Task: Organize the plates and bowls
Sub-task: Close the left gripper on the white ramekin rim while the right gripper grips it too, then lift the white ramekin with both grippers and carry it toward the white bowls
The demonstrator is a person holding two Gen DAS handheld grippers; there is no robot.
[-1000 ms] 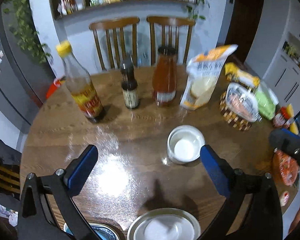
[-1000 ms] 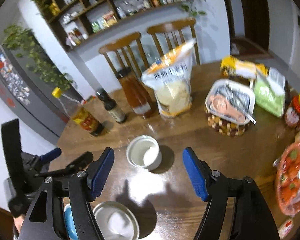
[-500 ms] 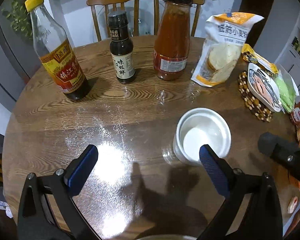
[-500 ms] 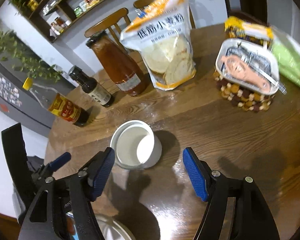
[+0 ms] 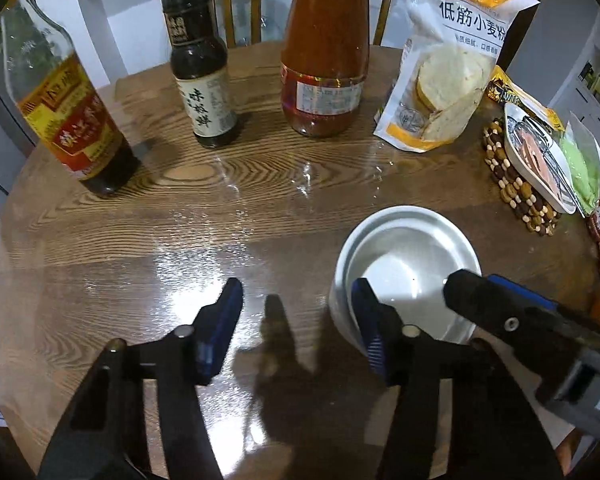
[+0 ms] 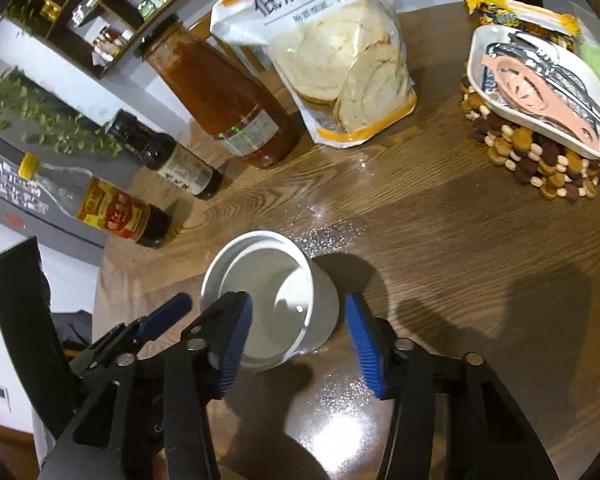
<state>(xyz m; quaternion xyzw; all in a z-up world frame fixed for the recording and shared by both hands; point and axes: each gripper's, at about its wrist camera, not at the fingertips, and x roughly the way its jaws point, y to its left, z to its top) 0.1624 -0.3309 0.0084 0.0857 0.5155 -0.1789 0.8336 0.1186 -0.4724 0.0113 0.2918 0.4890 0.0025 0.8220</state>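
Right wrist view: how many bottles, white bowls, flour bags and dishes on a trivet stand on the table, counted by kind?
Bottles: 3 (yellow-capped bottle, dark bottle, red sauce bottle)
White bowl: 1
Flour bag: 1
Dish on beaded trivet: 1
Total: 6

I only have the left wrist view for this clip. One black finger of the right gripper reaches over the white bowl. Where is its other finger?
Observer: In the right wrist view, the right gripper straddles the white bowl wall, with one finger inside and the other outside with a gap.
Operator: So it isn't clamped?
Observer: No, the jaws stand open around the wall.
Operator: Is the vinegar bottle capped? My view cuts off its top.
Observer: Yes, the vinegar bottle has a yellow cap.
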